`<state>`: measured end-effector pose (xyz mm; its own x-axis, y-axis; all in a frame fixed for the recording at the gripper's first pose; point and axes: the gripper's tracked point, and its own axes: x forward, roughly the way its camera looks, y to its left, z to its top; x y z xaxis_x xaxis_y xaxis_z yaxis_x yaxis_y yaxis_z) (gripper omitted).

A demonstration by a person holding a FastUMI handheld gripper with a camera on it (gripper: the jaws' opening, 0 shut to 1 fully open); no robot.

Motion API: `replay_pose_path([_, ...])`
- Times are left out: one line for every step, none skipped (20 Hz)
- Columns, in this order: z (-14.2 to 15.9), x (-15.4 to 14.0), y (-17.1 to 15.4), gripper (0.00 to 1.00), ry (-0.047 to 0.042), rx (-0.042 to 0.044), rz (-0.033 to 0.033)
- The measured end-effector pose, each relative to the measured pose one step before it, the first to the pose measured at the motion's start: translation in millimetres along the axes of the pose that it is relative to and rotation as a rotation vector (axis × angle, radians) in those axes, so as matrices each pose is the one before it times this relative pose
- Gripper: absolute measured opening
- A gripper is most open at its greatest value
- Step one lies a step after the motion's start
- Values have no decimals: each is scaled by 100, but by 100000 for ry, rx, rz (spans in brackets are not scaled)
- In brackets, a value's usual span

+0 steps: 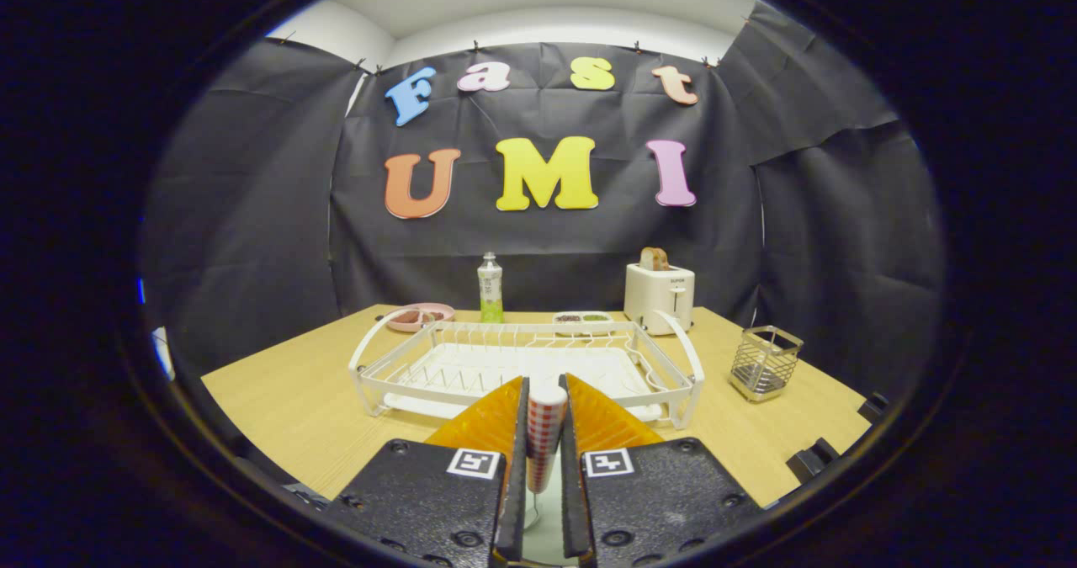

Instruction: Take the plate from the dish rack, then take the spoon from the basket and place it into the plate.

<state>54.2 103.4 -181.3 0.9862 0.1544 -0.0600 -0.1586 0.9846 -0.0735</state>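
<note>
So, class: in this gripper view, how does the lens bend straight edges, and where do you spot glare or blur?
Gripper view: fisheye bowing curves the table edges and the dish rack rails; lighting is even, with soft shadows under the rack; faint sheen on the toaster; the gripper, shut on a red-checked handle, looks slightly soft up close; bottle and wire basket stay sharp.

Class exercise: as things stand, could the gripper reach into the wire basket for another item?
Probably not yet. The gripper is shut on a checked spoon handle, so its fingers are occupied; the wire basket stands unobstructed beyond them, beside the dish rack.
</note>
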Motion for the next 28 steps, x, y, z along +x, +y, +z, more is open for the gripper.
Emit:
replay_pose_path([27, -60, -555, 23, 711, 441, -916])
replay_pose_path([-97, 41, -594, 24, 596, 392, -811])
replay_pose_path([71, -87, -402, 25, 224, 75, -537])
replay_pose_path([111, -61, -314, 26, -582, -64, -379])
replay_pose_path([256, -143, -743, 27, -711, 53, -1842])
replay_pose_path([55, -139, -623, 31, -610, -526, -1725])
replay_pose_path([235, -205, -377, 42, -1297, -755, -674])
replay_pose_path([364, -251, -132, 46, -1431, -1190, -417])
replay_pose_path([451, -340, -429, 50, -1491, -1553, -627])
replay_pose_path([422, -334, -260, 60, -1621, -2071, -313])
replay_pose_path([900, -472, -599, 70, -2538, -2835, -1883])
replay_pose_path([760, -290, -514, 79, -2251, -2198, -1683])
replay_pose_path([710, -444, -510, 89, -1437, -1699, -2066])
replay_pose_path([672, -294, -236, 98, -1303, -229, -1107])
replay_pose_path([762, -539, -365, 99, -476, 676, -485])
replay_pose_path([651, -433, -228, 99, 322, 1038, 107])
replay_pose_path([587, -391, -317, 100, 366, 1506, 308])
replay_pose_path([694, -401, -392, 100, 154, 1467, 259])
replay_pose_path([775, -480, -279, 100, -486, 952, 699])
replay_pose_path([658, -169, -219, 100, -344, -463, 281])
replay_pose_path([584, -198, -395, 100, -192, -1906, -104])
replay_pose_path([636, -270, -358, 100, -784, -1677, -392])
replay_pose_path([852, -228, -362, 100, -994, -601, -847])
replay_pose_path([874, -75, -274, 100, -910, 130, -583])
replay_pose_path([827, -141, -199, 100, -536, 994, -250])
replay_pose_path([730, -255, -57, 100, -341, 1739, 324])
replay_pose_path([699, -252, 88, 100, -299, 1723, 974])
replay_pose_path([358, -153, -161, 100, 359, 1532, 92])
